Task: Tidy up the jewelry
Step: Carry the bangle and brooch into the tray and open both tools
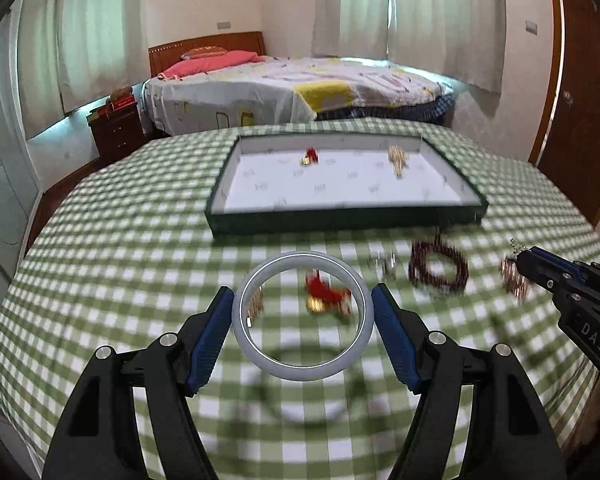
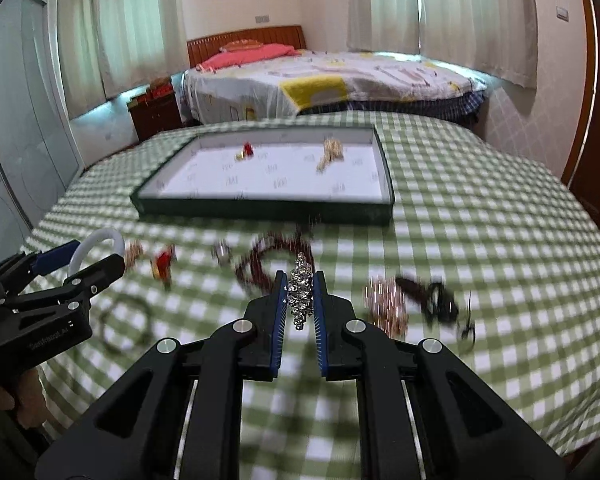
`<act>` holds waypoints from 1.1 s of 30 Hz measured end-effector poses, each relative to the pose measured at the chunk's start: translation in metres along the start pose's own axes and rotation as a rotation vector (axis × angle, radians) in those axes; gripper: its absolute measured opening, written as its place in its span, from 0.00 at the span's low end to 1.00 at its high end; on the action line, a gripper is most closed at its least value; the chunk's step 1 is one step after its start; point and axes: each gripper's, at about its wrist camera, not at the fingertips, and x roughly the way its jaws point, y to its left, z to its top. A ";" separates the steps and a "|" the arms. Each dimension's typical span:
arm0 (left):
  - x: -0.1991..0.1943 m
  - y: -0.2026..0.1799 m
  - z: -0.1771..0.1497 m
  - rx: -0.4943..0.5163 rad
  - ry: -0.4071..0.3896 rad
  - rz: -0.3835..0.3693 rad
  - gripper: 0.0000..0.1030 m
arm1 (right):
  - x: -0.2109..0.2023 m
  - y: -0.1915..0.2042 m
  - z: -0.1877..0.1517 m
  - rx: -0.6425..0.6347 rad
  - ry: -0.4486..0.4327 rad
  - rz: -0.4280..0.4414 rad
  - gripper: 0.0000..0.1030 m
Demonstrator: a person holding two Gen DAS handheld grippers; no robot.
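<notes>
shallow dark-green tray with white printed liner [image 1: 346,222] seen at upper centre of both views; a small red-and-gold piece [image 1: 310,157] and a gold chain piece [image 1: 397,160] lie in it, well apart. pale grey-white bangle [image 1: 302,316] is clamped across its width in the left gripper [image 1: 303,322]. sparkly silver crystal chain [image 2: 301,294] is pinched in the right gripper [image 2: 300,300], jaws narrow. loose on the green-and-white checked tablecloth [image 2: 480,240], below the tray: dark red beaded bracelet [image 1: 438,267], red-and-gold ornament [image 1: 327,298], rose-gold cluster [image 2: 385,306], black cord [image 2: 440,300]. cloth at right of the tray is bare.
</notes>
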 end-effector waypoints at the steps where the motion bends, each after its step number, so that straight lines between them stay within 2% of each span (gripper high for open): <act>1: 0.001 0.002 0.008 -0.004 -0.009 0.000 0.66 | 0.002 0.000 0.006 0.003 -0.007 0.005 0.13; 9: 0.031 0.014 0.076 -0.013 -0.082 0.020 0.66 | 0.037 0.005 0.077 -0.025 -0.079 0.030 0.13; 16: 0.088 0.020 0.120 -0.032 -0.065 0.034 0.66 | 0.095 0.013 0.126 -0.053 -0.078 0.043 0.13; 20: 0.128 0.024 0.136 -0.040 -0.009 0.042 0.66 | 0.138 0.013 0.146 -0.039 -0.026 0.069 0.13; 26: 0.183 0.031 0.148 -0.052 0.139 0.038 0.66 | 0.194 0.009 0.164 -0.004 0.089 0.101 0.13; 33: 0.212 0.034 0.147 -0.052 0.237 0.054 0.66 | 0.242 0.005 0.164 0.004 0.242 0.094 0.13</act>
